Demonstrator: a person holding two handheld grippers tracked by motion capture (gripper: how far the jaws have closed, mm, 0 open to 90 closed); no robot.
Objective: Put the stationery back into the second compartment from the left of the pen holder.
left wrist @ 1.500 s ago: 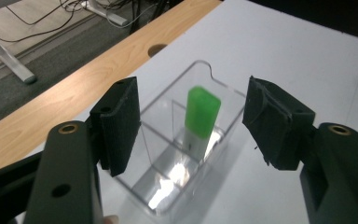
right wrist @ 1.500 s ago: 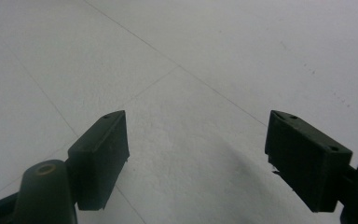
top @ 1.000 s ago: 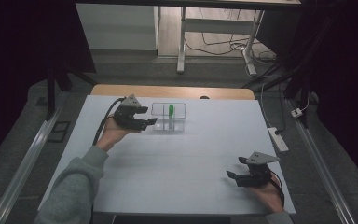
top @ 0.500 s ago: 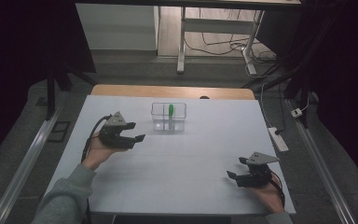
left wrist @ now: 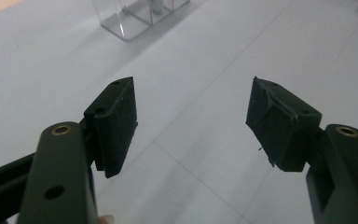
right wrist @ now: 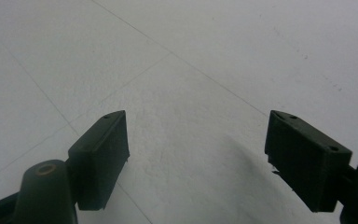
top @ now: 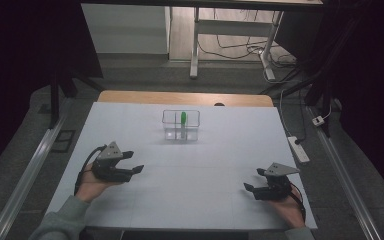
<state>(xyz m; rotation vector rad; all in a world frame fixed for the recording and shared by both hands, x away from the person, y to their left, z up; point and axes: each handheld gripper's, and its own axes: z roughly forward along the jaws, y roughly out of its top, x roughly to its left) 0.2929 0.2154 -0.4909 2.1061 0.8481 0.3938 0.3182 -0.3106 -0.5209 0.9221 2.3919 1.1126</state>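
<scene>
A clear plastic box (top: 181, 125) with dividers stands at the far middle of the white table (top: 190, 200), and a green stick (top: 183, 119) stands upright inside it. My left gripper (top: 133, 162) rests low at the near left, open, nothing between its jaws; its own view has its gripper (left wrist: 193, 123) over bare table with the clear box (left wrist: 135, 16) ahead. My right gripper (top: 254, 180) sits at the near right, open and holding nothing, and in its own view the gripper (right wrist: 196, 158) looks at white table surface.
A wooden strip (top: 185, 97) edges the table's far side. A power strip (top: 298, 149) with a cable lies on the floor to the right. Metal rails (top: 27, 175) run along the floor on the left. A desk frame (top: 195, 45) stands behind.
My left gripper has pulled back from beside the clear box toward the near left of the table and sunk lower. The right gripper has stayed in place.
</scene>
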